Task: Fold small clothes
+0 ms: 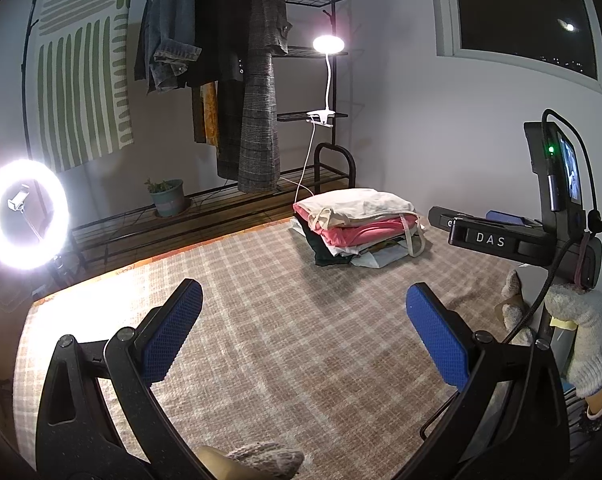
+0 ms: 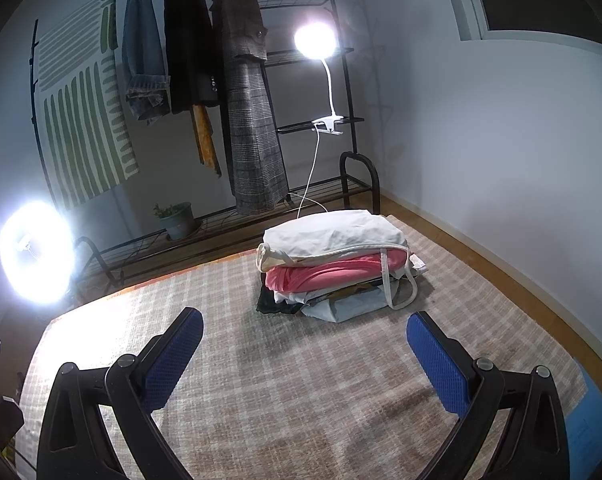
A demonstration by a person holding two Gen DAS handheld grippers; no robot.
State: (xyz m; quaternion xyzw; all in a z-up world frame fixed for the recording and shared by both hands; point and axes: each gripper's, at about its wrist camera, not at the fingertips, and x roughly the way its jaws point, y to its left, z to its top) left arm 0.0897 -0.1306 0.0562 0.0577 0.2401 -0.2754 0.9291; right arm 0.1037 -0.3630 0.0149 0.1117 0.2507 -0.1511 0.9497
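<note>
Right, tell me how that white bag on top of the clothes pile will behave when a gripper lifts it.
The white bag is probably floppy: it sags over the pink garment beneath. Its long strap hangs loose down the pile's side, so it may trail or snag. It looks like thin cloth, likely light, though whatever is inside it is hidden.

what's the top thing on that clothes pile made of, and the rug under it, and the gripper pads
Top item: cream woven cloth, likely cotton canvas; matte, soft creases, strap loops hanging down.
Rug: flat-woven textile, beige and white checks, coarse visible weave; fibre unclear.
Pads: blue, probably rubber or soft plastic, with a fine dimpled grip texture, on black hard-plastic fingers. Both the left gripper and right gripper have them.
</note>
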